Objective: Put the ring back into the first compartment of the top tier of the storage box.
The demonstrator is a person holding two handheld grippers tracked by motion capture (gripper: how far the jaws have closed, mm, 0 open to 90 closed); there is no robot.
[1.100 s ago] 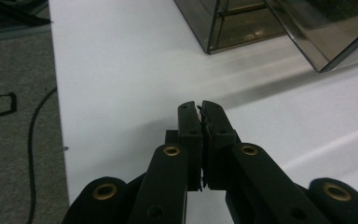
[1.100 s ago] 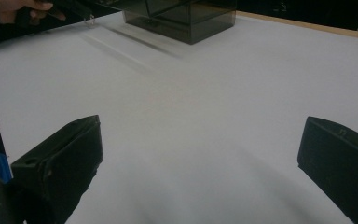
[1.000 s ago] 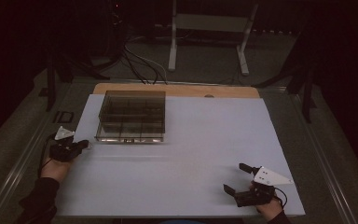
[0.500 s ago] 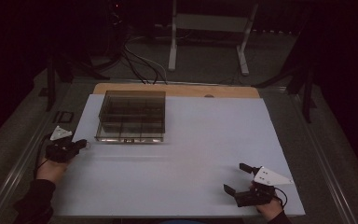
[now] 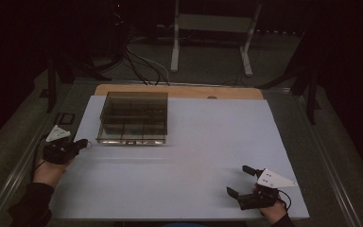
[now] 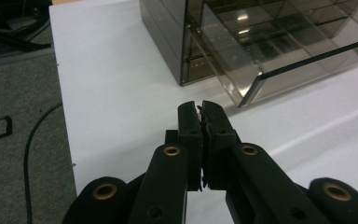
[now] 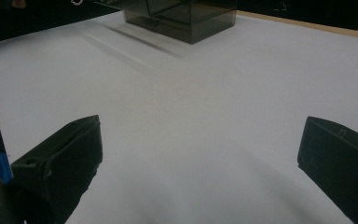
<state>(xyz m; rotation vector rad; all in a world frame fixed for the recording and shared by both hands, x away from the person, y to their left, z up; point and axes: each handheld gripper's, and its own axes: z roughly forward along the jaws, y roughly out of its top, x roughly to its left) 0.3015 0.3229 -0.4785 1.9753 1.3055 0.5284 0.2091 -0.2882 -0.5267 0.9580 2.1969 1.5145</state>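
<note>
While my left gripper (image 6: 201, 109) hovers just beside the smoked compartment box (image 5: 133, 117) at the white mat's (image 5: 194, 156) far-left, jaws pinched on something tiny, my right gripper (image 5: 242, 182) waits wide apart near me. Dropping it in remains, I reckon.

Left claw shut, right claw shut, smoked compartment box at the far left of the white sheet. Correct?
Not quite: the right claw is open, its jaws wide apart in the right gripper view. The left claw is shut, and the smoked compartment box does sit at the far left of the white sheet.
</note>
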